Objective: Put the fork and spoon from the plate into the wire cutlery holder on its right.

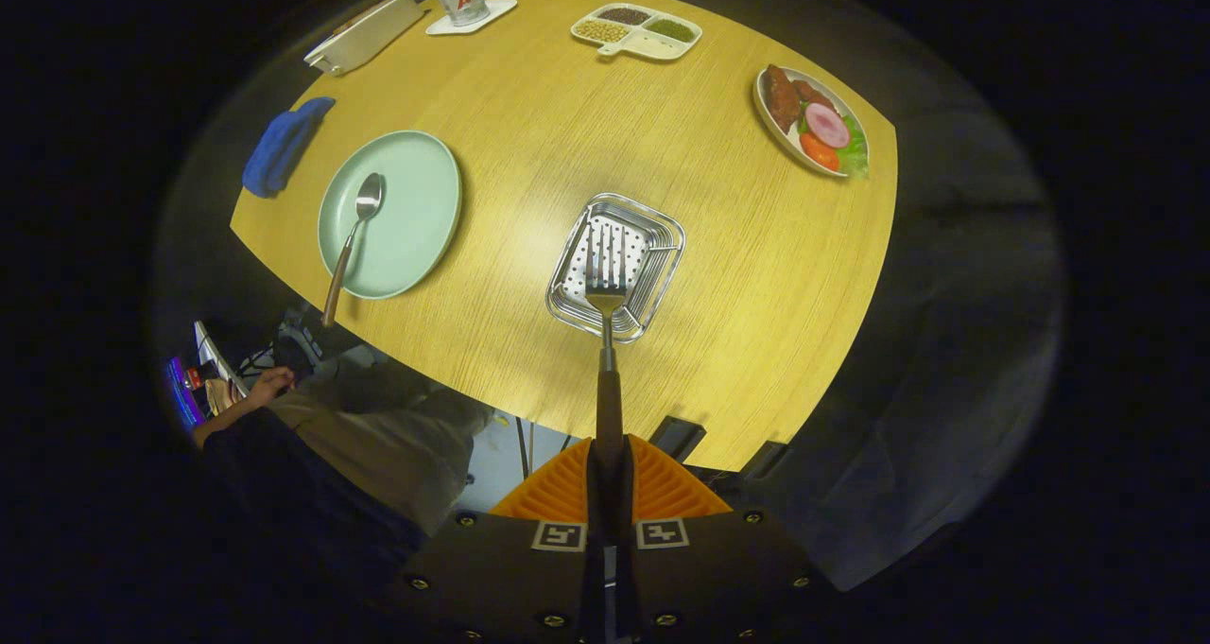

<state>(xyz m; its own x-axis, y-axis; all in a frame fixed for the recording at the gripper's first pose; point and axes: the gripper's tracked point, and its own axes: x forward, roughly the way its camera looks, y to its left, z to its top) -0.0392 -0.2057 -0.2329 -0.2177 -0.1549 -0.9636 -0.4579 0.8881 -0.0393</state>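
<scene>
The claw (610, 478) grips the fork (605, 289) by its wooden handle, both fingers (567, 488) pressed on it. The fork's tines hang over the wire cutlery holder (662, 270), which stands on the tabletop (529, 133). To the holder's left, well apart, the spoon (354, 233) lies on the green plate (416, 209), its handle past the rim.

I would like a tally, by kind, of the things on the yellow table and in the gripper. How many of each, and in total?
Cutlery: 2, the fork clamped in the gripper over the wire cutlery holder, and the spoon on the green plate
Plates and trays: 5
Wire holder: 1
Can: 1
Blue cloth: 1
Total: 10
</scene>
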